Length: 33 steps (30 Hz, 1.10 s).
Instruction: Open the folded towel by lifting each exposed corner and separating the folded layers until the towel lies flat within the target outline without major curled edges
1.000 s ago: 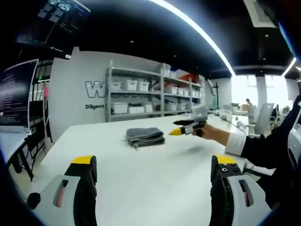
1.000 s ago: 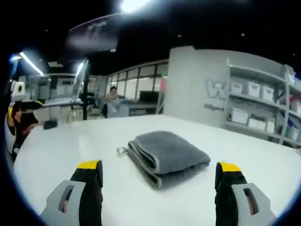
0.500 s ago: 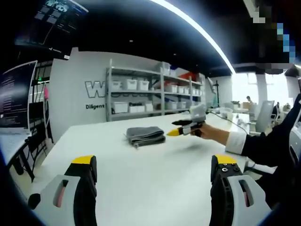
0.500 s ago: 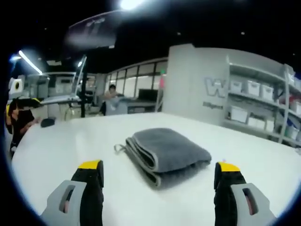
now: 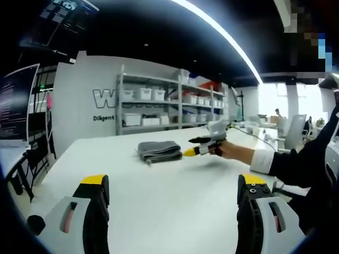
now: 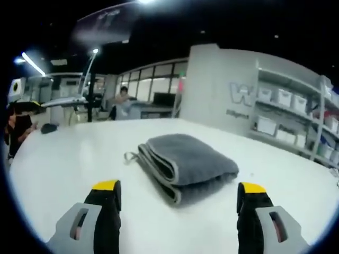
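My right gripper [image 6: 176,193] has closed in on the folded towel [image 6: 183,165], jaws spread wide, nothing held. Left gripper [image 5: 172,185] hangs back over the surface [image 5: 175,206], released too.

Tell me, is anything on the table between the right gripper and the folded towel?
Nothing visible is. In the right gripper view the right gripper is open, with the folded gray towel straight ahead and bare white table between them. The left gripper view shows the same gripper beside the towel, not touching it.
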Tool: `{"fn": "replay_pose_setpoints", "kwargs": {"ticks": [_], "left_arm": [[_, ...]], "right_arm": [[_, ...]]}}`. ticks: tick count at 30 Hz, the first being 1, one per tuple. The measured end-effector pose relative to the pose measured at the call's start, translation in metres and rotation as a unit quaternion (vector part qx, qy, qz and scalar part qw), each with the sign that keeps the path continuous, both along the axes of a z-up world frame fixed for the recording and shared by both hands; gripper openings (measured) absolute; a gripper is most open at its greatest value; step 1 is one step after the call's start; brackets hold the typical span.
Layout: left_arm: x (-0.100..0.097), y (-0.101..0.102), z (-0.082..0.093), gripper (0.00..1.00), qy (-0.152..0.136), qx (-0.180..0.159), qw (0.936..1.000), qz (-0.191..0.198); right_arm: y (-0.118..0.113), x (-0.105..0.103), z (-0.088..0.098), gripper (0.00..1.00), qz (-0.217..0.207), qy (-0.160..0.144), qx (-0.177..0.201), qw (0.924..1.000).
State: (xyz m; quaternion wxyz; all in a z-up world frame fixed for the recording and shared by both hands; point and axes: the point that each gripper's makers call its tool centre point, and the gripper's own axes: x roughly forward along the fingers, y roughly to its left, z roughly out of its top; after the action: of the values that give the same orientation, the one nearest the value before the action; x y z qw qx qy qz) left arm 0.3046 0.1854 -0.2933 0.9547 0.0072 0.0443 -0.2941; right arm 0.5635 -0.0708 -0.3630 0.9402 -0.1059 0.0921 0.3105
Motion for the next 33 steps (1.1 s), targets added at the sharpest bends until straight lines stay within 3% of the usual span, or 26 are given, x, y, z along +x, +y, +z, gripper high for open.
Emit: {"fn": "replay_pose_setpoints", "kwargs": {"ticks": [18, 33], "left_arm": [[-0.001, -0.002, 0.000, 0.99, -0.001, 0.006, 1.0000, -0.002], [-0.003, -0.003, 0.002, 0.99, -0.002, 0.006, 1.0000, -0.004]], "right_arm": [[-0.007, 0.006, -0.007, 0.80, -0.019, -0.003, 0.003, 0.9998], [-0.006, 0.011, -0.016, 0.72, -0.033, -0.009, -0.021, 0.9992]]}}
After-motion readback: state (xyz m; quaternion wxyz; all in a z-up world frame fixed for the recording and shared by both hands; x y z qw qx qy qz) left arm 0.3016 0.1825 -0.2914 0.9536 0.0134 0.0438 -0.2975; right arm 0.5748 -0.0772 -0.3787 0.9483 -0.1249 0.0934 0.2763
